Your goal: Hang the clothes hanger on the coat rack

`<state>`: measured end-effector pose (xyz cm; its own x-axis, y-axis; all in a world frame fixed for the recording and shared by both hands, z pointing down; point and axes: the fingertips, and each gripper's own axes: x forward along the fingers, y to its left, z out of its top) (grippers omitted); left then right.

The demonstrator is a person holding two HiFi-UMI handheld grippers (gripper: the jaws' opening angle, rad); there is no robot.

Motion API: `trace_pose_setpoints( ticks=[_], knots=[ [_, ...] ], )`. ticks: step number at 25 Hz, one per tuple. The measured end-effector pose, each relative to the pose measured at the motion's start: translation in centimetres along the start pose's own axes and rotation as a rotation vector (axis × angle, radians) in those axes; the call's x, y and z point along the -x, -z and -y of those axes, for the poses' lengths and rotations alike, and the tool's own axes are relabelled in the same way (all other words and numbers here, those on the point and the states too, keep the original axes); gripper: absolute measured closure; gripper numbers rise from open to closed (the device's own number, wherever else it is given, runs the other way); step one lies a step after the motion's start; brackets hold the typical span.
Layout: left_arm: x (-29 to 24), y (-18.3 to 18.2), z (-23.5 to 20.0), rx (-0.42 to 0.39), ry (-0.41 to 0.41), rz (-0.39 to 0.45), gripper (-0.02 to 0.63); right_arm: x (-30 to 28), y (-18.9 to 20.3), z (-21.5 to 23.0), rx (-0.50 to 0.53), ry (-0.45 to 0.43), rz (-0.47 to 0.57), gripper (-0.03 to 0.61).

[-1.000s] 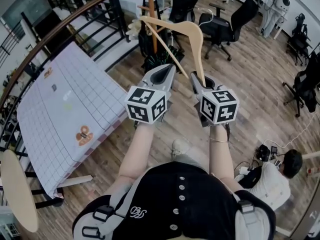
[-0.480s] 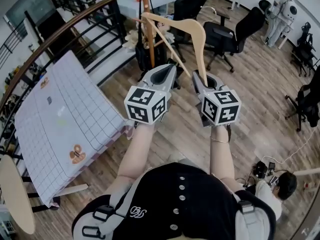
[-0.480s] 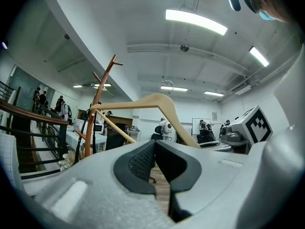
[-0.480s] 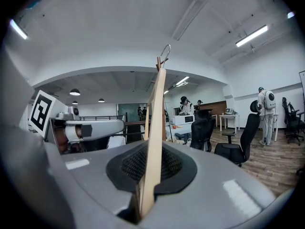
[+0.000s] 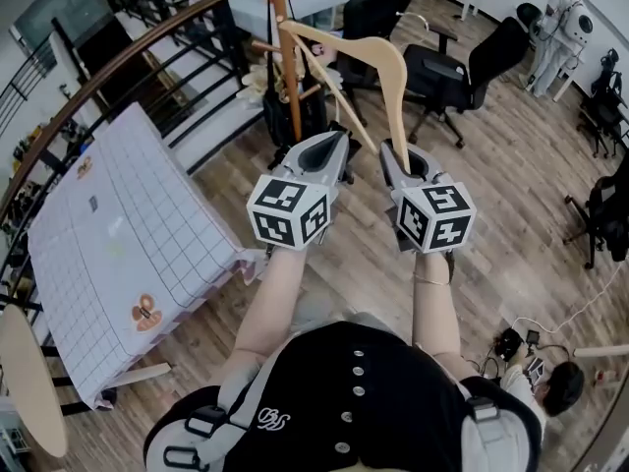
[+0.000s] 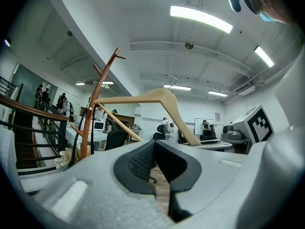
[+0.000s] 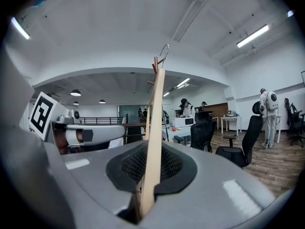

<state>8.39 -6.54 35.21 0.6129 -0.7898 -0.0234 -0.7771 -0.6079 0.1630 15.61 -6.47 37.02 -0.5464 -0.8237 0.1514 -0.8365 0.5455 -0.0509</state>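
No words or numbers can be read; the white curly emblem on the person's black vest stays illegible

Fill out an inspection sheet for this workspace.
Surface: wooden floor; table under a chequered cloth at left.
Job's things: hanger held up beside the coat rack, not hung.
Clutter: office chairs beyond the claws.
Grippers: right claw shut on the hanger's arm; left claw shut, empty.
Cables: white cable on the floor at right.
Surroundings: railing at left; person seated on the floor.
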Motion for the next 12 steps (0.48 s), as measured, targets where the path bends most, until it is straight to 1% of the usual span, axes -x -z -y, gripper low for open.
trace_pose_setpoints(
  ticks=[6,12],
  knots=[
    [-1.4,0.0,-1.8,0.012,-0.022,0.004,0.614,-1.4,-0.2,1.5,0.004,0.016,-0.004,0.558],
    [-3.9,-0.7,-4.7,0.01,-0.01,0.011,0.615,-4.4,-1.6,3.6,-0.011,0.052,0.023,0.558]
  ],
)
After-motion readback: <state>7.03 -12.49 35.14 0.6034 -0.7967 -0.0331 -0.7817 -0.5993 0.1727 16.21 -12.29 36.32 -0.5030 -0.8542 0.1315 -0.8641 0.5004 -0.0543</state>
